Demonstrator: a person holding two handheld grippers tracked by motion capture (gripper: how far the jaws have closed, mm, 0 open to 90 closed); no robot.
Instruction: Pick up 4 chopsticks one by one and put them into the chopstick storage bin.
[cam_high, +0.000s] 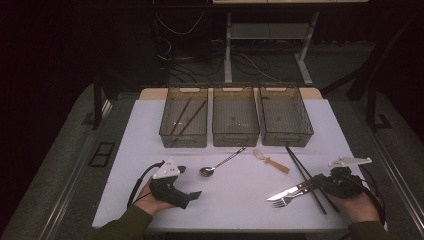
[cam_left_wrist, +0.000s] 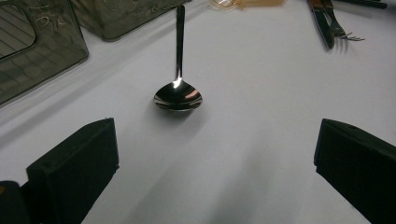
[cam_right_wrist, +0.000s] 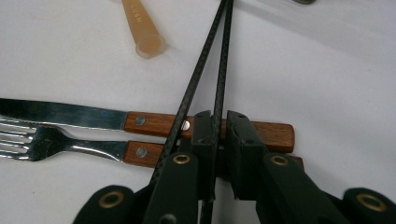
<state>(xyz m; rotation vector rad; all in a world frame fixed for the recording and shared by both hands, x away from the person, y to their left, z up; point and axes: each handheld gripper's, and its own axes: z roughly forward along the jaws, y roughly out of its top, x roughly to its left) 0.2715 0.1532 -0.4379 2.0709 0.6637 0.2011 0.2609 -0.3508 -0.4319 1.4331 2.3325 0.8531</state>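
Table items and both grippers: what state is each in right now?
Left gripper: open, empty, aimed at the shiny metal spoon.
Right gripper: shut on one of the black chopsticks, above the wooden-handled knife and fork.
Left clear bin: holds two dark sticks.
Middle clear bin: looks empty.
Right clear bin: looks empty.

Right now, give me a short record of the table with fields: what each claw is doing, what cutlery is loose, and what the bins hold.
right claw: nearly shut around one black chopstick; the other chopstick lies just outside the jaws
left claw: open, holding nothing, facing the spoon
loose on table: spoon, knife, fork, small whisk
left bin: two brown chopsticks
middle bin: looks empty
right bin: looks empty
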